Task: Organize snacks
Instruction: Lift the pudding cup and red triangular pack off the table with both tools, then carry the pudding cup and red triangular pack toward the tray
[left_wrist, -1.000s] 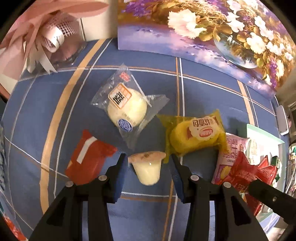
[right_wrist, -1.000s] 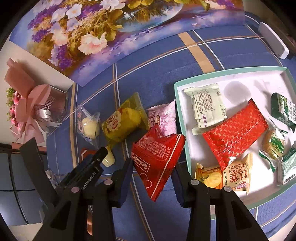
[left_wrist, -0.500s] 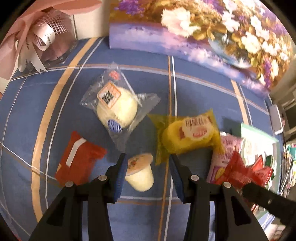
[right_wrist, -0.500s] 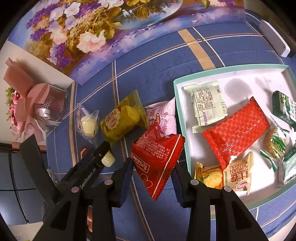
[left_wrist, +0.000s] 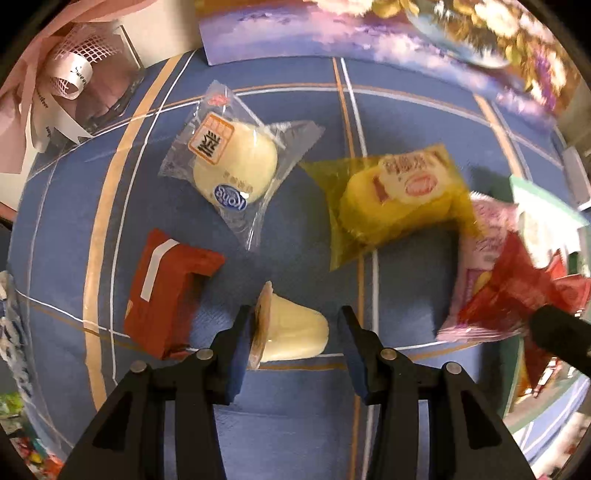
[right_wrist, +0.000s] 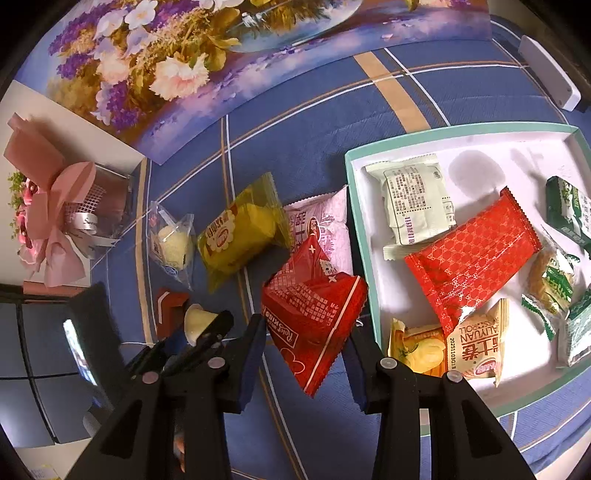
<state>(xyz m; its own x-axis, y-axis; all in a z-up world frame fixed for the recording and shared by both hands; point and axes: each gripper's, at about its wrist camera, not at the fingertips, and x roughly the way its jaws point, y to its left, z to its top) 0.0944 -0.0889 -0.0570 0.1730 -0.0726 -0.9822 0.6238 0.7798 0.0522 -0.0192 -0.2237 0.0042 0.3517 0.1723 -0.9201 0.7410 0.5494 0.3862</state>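
Note:
My left gripper (left_wrist: 291, 338) is open around a pale jelly cup (left_wrist: 291, 330) that lies on its side on the blue cloth, its lid against the left finger. A red packet (left_wrist: 166, 291), a clear-wrapped white bun (left_wrist: 232, 166) and a yellow cake packet (left_wrist: 399, 199) lie beyond it. My right gripper (right_wrist: 306, 343) is shut on a red snack bag (right_wrist: 314, 310) and holds it left of the white tray (right_wrist: 356, 206). The tray holds several wrapped snacks. A pink packet (right_wrist: 328, 225) lies beside the tray's left rim.
A pink ribbon bouquet (left_wrist: 59, 74) stands at the far left. A flower painting (right_wrist: 221, 55) leans along the back. A white remote-like object (right_wrist: 550, 74) lies at the far right. My left gripper shows in the right wrist view (right_wrist: 199, 332).
My left gripper has moved forward and turned, and the jelly cup now lies tipped on its side between its fingers. My right gripper with the red bag has barely moved.

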